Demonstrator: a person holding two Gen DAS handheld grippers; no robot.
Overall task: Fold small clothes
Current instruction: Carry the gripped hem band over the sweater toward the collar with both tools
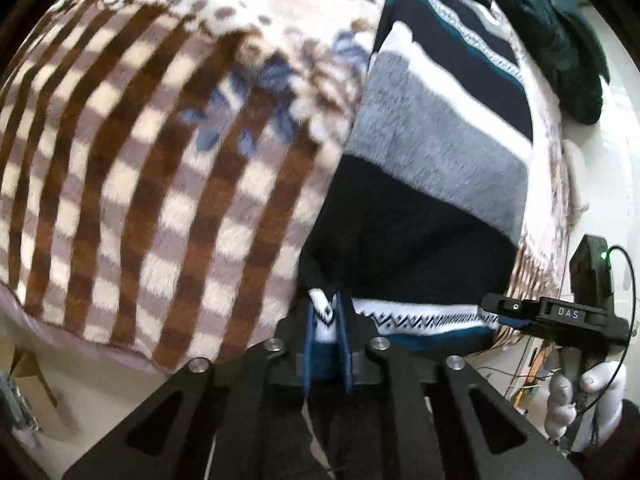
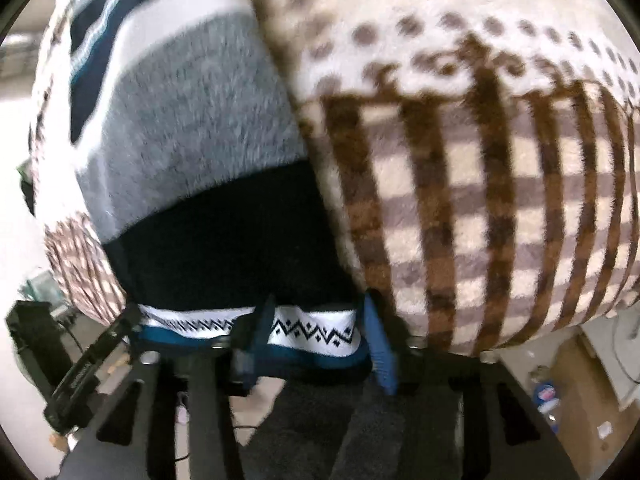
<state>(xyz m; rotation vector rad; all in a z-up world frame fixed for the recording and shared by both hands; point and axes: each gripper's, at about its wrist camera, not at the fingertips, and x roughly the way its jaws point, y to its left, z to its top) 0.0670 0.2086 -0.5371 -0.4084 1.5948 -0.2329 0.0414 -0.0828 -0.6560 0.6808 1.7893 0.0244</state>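
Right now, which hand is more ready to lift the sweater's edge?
Left. The left gripper is clamped on the hem of the sweater; the right gripper has its fingers apart around it, not gripping.

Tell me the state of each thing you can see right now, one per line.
Left gripper: shut on the striped sweater hem.
Right gripper: open, fingers astride the hem.
Striped sweater: spread lengthwise on the blanket.
Checked fleece blanket: laid flat beneath it.

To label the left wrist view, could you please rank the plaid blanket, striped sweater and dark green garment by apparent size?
1. plaid blanket
2. striped sweater
3. dark green garment, though it lies farther away and is cropped, so its true size is unsure.
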